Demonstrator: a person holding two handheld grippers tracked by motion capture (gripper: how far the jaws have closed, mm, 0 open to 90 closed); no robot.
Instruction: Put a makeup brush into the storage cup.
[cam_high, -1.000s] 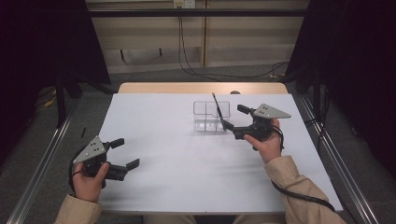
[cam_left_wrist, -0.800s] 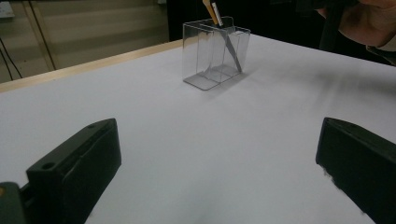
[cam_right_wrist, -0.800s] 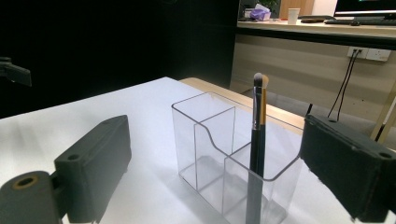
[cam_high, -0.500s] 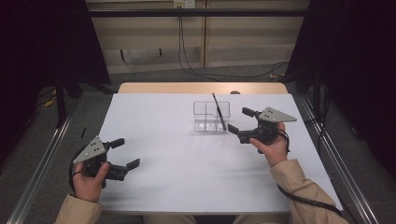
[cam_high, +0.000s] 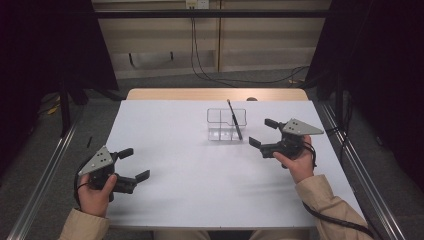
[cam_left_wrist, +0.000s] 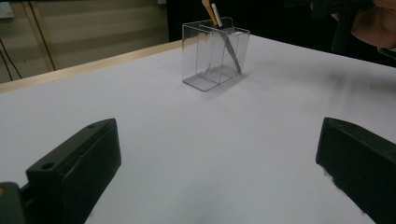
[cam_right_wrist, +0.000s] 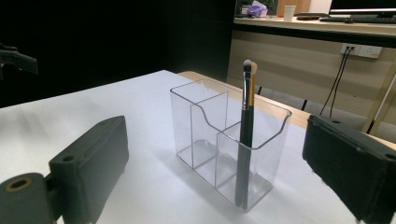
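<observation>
The right gripper (cam_high: 264, 134) hovers with its jaws spread wide, grasping nothing. Just ahead of it stands the clear organizer (cam_high: 226, 124), a makeup brush (cam_right_wrist: 245, 135) leaning upright in its nearest compartment. Well apart, the left gripper (cam_high: 134, 165) also gapes empty over the white table (cam_high: 200, 170).

White table (cam_high: 200, 200) with a light wood strip along its far edge (cam_high: 215, 94). Grey floor (cam_high: 210, 79) beyond, black cables (cam_high: 235, 80) trailing across it. Back wall of beige panels (cam_high: 165, 40), with a socket (cam_high: 196, 4) at its top and cords hanging down. Black curtains on the left (cam_high: 45, 45) and right (cam_high: 380, 50). Metal rails (cam_high: 42, 175) run along both table sides. In the right gripper view, a far desk (cam_right_wrist: 322, 25) carries a paper cup (cam_right_wrist: 290, 11); dim, even light.
</observation>
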